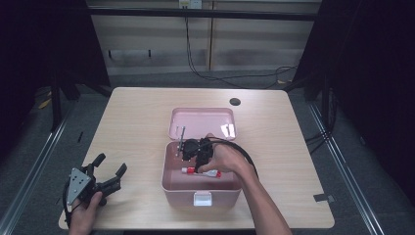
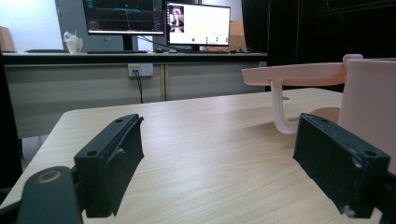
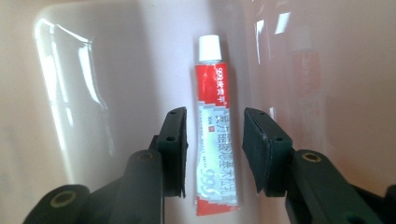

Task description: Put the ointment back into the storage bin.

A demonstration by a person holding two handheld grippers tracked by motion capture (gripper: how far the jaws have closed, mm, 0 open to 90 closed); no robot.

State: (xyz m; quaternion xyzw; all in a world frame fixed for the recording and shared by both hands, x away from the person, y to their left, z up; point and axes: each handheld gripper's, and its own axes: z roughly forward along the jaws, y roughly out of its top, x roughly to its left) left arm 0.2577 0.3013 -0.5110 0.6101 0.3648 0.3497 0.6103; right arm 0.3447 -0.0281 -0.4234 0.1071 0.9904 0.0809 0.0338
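Note:
A pink box (image 1: pixel 176 195) stands open on the table's middle, its lid (image 1: pixel 201 122) laid back. A red and white tube (image 1: pixel 208 172) with a white cap lies on its floor. My right gripper (image 1: pixel 197 166) reaches down into the box. In the right gripper view its jaws are open (image 3: pixel 215 114) and straddle the tube (image 3: pixel 215 140), with a thin gap on each side. My left gripper (image 1: pixel 110 165) is held at the table's front left, open and empty. The left gripper view looks across bare wood between its jaws (image 2: pixel 219 126) at the box wall (image 2: pixel 369 93) and lid (image 2: pixel 299 73).
A white latch (image 1: pixel 202 198) sits on the box front. A dark cable hole (image 1: pixel 235 102) lies in the wooden table (image 1: pixel 132 122) behind the lid. Two monitors (image 2: pixel 196 23) stand on a desk beyond the table. Cables (image 1: pixel 235 78) trail on the floor at the back.

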